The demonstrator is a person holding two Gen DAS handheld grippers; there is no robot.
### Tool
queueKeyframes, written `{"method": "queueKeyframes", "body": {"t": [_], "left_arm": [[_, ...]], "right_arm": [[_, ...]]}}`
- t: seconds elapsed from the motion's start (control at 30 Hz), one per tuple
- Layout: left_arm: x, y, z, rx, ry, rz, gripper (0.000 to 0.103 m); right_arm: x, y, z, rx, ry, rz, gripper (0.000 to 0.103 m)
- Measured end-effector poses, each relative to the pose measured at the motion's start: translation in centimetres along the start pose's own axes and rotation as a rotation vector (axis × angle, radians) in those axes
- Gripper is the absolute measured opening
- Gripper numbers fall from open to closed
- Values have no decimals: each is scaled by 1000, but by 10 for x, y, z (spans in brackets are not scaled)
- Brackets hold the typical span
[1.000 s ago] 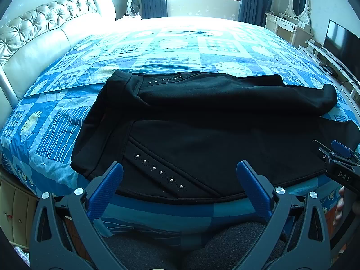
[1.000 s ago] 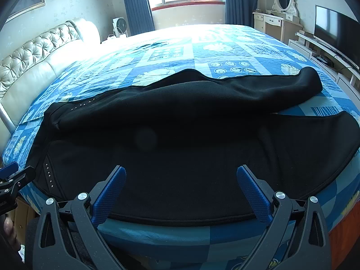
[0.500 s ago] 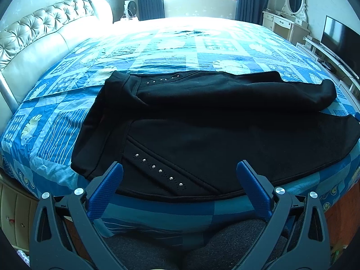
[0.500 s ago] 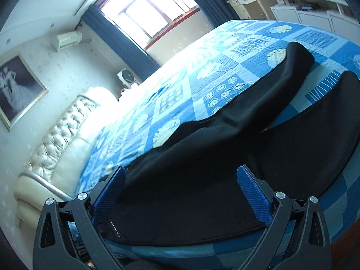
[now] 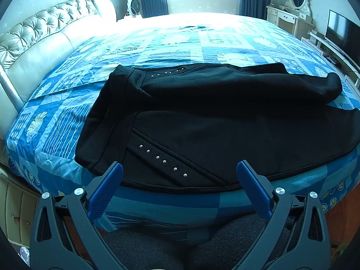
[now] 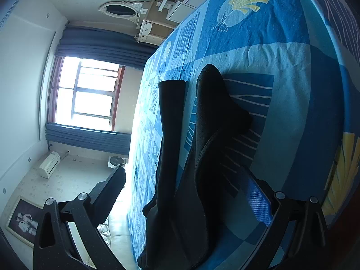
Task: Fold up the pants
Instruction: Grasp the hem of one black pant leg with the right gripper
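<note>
Left gripper [image 5: 180, 180]: fingers spread wide, nothing between the blue pads [image 5: 105, 190], held off the near edge of the bed [image 5: 157, 45] and level with it. It hovers just short of the pants [image 5: 213, 123], with no contact visible.

Right gripper [image 6: 180, 193]: released, fingers wide apart. Its camera is rolled onto its side, so the room appears turned a quarter. It sits low at the leg end of the garment, looking along the legs. The blue pad [image 6: 258, 204] lies close beside the nearer leg [image 6: 216, 117]; whether it touches the cloth cannot be told.

Pants [image 6: 173, 157]: black, laid flat on the blue patterned bedspread [image 5: 56, 130], near the front edge of the mattress. In the left wrist view the long axis runs side to side, parallel to that edge. Waistband [image 5: 101, 121] at the left end, toward the tufted headboard [image 5: 40, 36]; legs run off to the right, toward the television [image 5: 342, 36]. Both legs lie roughly parallel, the far leg [image 5: 247, 83] ending in a rounded, slightly raised hem and the near one passing out of frame. A diagonal row of studs [image 5: 164, 160] marks the near hip; a second row [image 5: 166, 72] sits by the far waistband.

Right wrist view: two leg ends lie apart, bedspread showing between them.
</note>
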State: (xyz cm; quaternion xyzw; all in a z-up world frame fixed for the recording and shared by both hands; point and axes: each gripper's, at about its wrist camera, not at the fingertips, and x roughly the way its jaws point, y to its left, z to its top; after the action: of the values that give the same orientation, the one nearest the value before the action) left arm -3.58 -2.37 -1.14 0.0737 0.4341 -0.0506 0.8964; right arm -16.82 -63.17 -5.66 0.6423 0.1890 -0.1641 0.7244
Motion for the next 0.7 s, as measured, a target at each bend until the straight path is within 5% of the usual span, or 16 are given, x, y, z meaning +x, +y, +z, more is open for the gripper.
{"method": "queueKeyframes", "body": {"t": [0.17, 0.23, 0.3, 0.4, 0.57, 0.7], "left_arm": [[5, 3, -4, -19, 43, 3, 101], [6, 3, -7, -16, 51, 14, 101], [7, 5, -9, -19, 59, 21, 101], [10, 6, -9, -28, 73, 24, 101], [15, 1, -3, -30, 82, 23, 101], [18, -8, 0, -13, 77, 8, 101]], "right_arm": [[17, -18, 18, 181, -74, 76, 96], [16, -26, 22, 253, -109, 108, 82], [19, -32, 25, 294, -116, 106, 50], [23, -37, 26, 308, -121, 73, 34], [-4, 0, 34, -25, -224, -58, 11], [-16, 3, 45, -186, -233, -208, 11]]}}
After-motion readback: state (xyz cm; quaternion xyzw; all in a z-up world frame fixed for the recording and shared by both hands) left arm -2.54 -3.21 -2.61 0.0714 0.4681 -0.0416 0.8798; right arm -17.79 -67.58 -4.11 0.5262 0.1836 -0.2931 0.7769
